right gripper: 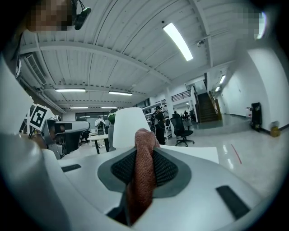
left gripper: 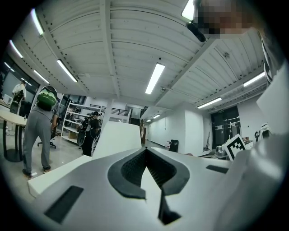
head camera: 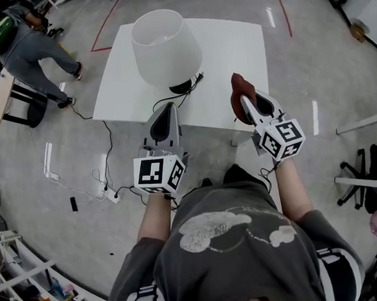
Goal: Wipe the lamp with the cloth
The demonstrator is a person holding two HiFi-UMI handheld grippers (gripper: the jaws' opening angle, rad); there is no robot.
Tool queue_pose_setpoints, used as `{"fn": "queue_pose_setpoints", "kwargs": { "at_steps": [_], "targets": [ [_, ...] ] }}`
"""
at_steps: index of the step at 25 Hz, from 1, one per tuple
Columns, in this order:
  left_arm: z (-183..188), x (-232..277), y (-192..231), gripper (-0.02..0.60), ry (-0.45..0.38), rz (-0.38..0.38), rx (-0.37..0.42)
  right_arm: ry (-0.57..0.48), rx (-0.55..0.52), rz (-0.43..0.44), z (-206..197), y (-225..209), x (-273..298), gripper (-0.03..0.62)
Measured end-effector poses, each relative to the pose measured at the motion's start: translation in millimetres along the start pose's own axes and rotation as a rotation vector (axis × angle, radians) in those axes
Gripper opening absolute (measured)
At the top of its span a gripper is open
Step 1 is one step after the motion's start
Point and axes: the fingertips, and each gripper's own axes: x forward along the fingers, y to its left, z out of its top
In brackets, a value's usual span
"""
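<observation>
Our grey shirt [head camera: 234, 240] fills the bottom of the head view, and both forearms reach forward from it to the grippers. We hold the right gripper [head camera: 244, 102] with its jaws closed on a rust-brown cloth [right gripper: 142, 176]. The cloth is folded into a thick strip that stands up between the pads and pokes out past the fingertips. We have the left gripper [head camera: 165, 111] shut, pad against pad, with nothing between them.

We see the table lamp [head camera: 165, 46] ahead of both sets of fingertips, upright on the white table [head camera: 232, 49]. It is apart from both and closer to the left tips than to the right. Its black cord [head camera: 169, 103] trails from the base toward the table edge just beyond the left fingers.

We judge that wiping has not begun, as the cloth is clear of the shade. To do it well, we would lead with the free end of the cloth so that the hard jaw tips stay off the shade. We would stroke lightly down the shade, since it looks light and could tip. We would rest the closed left jaws against the base to hold it steady, and mind the cord.
</observation>
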Motion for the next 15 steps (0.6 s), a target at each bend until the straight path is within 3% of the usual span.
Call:
{"fn": "queue_pose_setpoints", "kwargs": {
  "at_steps": [5, 15],
  "targets": [
    [8, 22, 10, 0.008, -0.019, 0.074, 0.035, -0.037, -0.018, 0.075, 28, -27, 49, 0.086],
    [46, 61, 23, 0.008, -0.083, 0.280, 0.070, -0.119, -0.185, 0.347, 141, -44, 156, 0.086]
  ]
}}
